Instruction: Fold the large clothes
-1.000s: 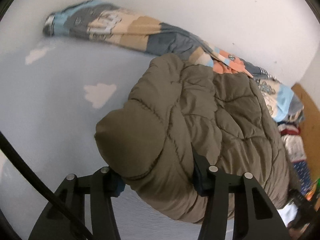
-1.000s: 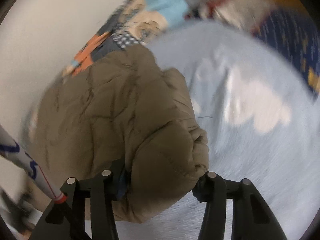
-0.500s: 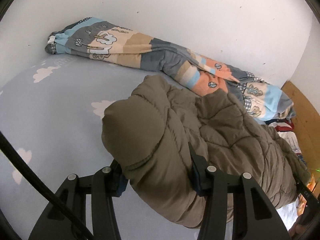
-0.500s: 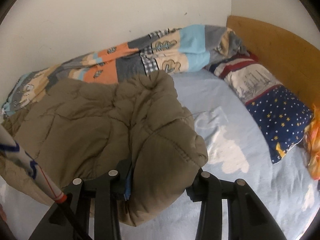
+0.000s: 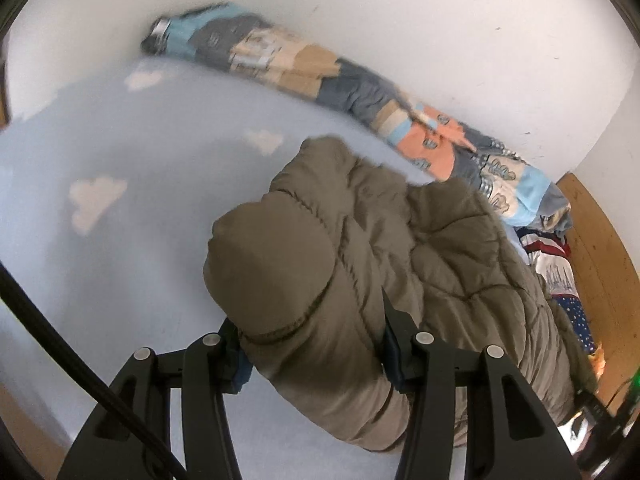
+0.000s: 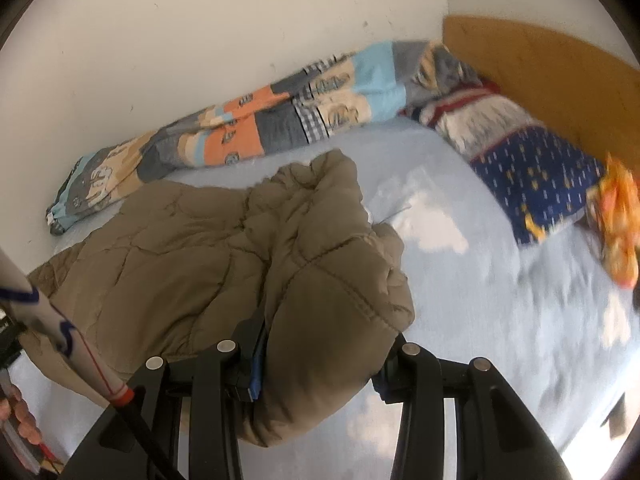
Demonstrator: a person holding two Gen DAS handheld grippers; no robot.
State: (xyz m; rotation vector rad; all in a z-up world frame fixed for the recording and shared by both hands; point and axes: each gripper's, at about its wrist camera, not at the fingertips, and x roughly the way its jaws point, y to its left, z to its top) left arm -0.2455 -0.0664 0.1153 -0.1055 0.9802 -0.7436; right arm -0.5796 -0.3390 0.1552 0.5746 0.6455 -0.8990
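Observation:
An olive quilted puffer jacket lies on the pale blue cloud-print bed sheet. My left gripper is shut on a thick fold at one end of the jacket, which bulges out between the black fingers. In the right wrist view the same jacket spreads to the left, and my right gripper is shut on a padded corner at its other end. Both held ends are lifted off the sheet, while the middle of the jacket sags onto it.
A rolled patchwork quilt runs along the white wall. A starry blue and striped pillow and an orange cloth lie by the wooden headboard. A person's fingers show at lower left.
Both grippers have moved sideways and slightly up with the jacket still in them. More of the sheet and the quilt's far end show in the left view; the right view now takes in the pillow.

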